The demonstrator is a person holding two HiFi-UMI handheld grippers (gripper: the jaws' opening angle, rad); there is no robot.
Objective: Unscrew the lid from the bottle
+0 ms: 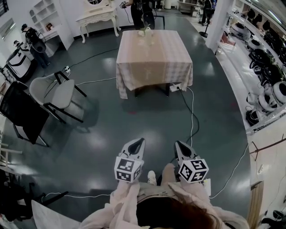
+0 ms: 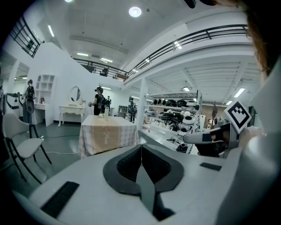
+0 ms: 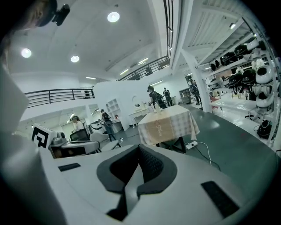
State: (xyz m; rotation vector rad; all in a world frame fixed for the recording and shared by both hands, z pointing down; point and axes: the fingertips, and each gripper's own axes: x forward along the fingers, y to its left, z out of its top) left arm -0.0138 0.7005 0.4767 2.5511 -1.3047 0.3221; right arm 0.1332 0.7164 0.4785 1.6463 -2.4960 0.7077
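A small pale bottle (image 1: 145, 31) stands at the far edge of a table with a checked cloth (image 1: 154, 60), well ahead of me across the floor. In the left gripper view the bottle (image 2: 104, 114) is tiny on that table (image 2: 107, 134); in the right gripper view the bottle (image 3: 158, 108) is just as distant. My left gripper (image 1: 139, 141) and right gripper (image 1: 178, 143) are side by side low in the head view, over the dark floor, far from the table. Both are shut with nothing between the jaws, as the left gripper (image 2: 141, 147) and right gripper (image 3: 139, 148) show in their own views.
A white chair (image 1: 56, 91) and a black chair (image 1: 20, 112) stand at the left. Cables (image 1: 192, 116) run over the floor from a power strip (image 1: 175, 87) by the table. Shelves with helmets (image 1: 268, 67) line the right side. People (image 1: 143, 11) stand beyond the table.
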